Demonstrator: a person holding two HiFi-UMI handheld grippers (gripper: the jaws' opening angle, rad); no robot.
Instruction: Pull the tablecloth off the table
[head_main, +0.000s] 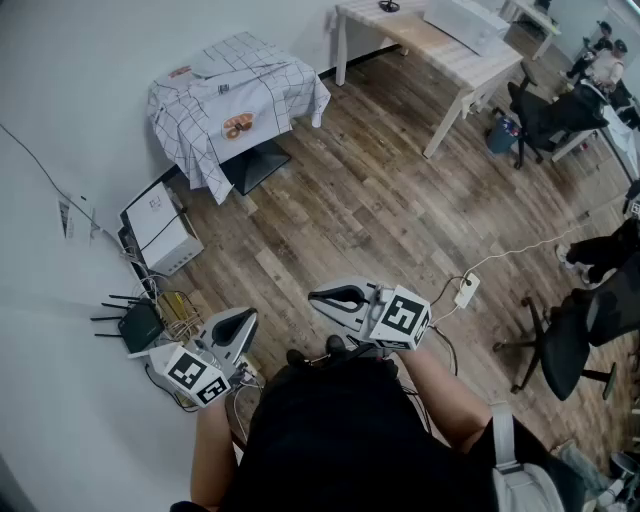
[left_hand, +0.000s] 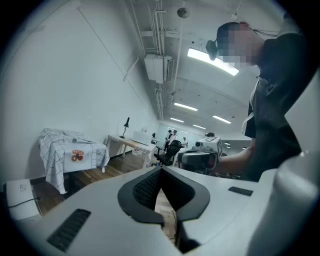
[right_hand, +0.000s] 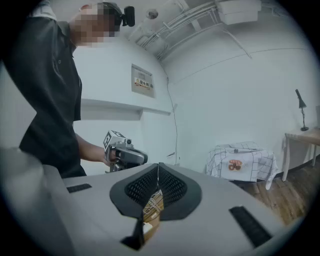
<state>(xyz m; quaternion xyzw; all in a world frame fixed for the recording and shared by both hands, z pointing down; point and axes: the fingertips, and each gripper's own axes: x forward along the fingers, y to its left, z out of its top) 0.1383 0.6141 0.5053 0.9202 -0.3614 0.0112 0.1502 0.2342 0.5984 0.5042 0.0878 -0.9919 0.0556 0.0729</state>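
Tablecloth (head_main: 235, 95) well ahead, off leftward | left gripper (head_main: 243, 322) on that side, jaws together, empty | right gripper (head_main: 318, 296) likewise closed, empty

Head view stares steeply down; both gripper views look about level, all three catching the far-off tablecloth (head_main: 235, 95).

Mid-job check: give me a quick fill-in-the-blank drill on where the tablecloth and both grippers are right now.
1. The checked tablecloth is draped over a small ____ beside the white wall.
2. The left gripper and the right gripper both have their jaws ____.
3. Neither gripper touches the tablecloth; a stretch of ____ floor separates them from it.
Missing words: table; shut; wooden.
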